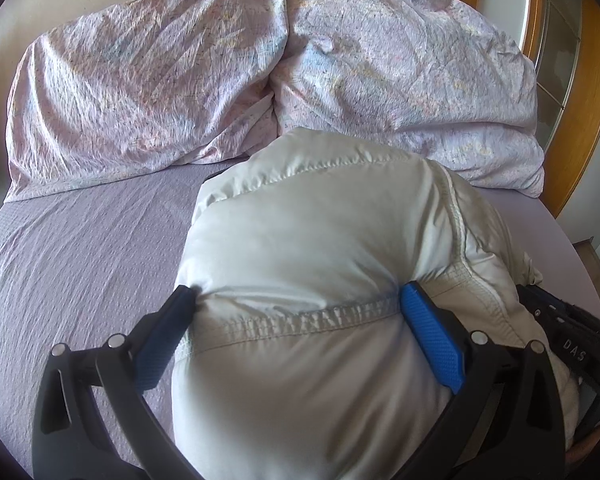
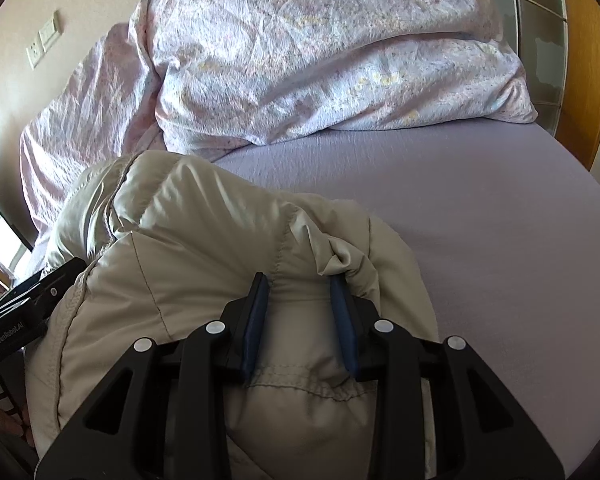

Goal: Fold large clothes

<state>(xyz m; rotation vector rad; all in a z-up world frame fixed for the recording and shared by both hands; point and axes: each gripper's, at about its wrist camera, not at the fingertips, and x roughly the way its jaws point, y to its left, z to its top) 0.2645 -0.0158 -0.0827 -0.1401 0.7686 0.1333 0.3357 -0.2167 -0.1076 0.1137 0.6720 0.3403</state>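
Jacket (image 1: 308, 240): pale, puffy, quilted, bunched | left gripper (image 1: 296, 300) clamping it | right gripper (image 2: 300, 284) pinching it

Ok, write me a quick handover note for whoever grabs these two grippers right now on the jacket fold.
Left gripper: jaws wide, clamped across a thick bundle of the puffy jacket at a stitched seam.
Right gripper: jaws narrower, closed on a bunched part of the same jacket.
Jacket: gathered into a bulky mound on the purple bed sheet, in front of the two pillows.
Done: the jacket looks at least partly folded over on itself; how many folds cannot be told.
Left: probably lay the bundle flat, release both grips and tidy the edges.
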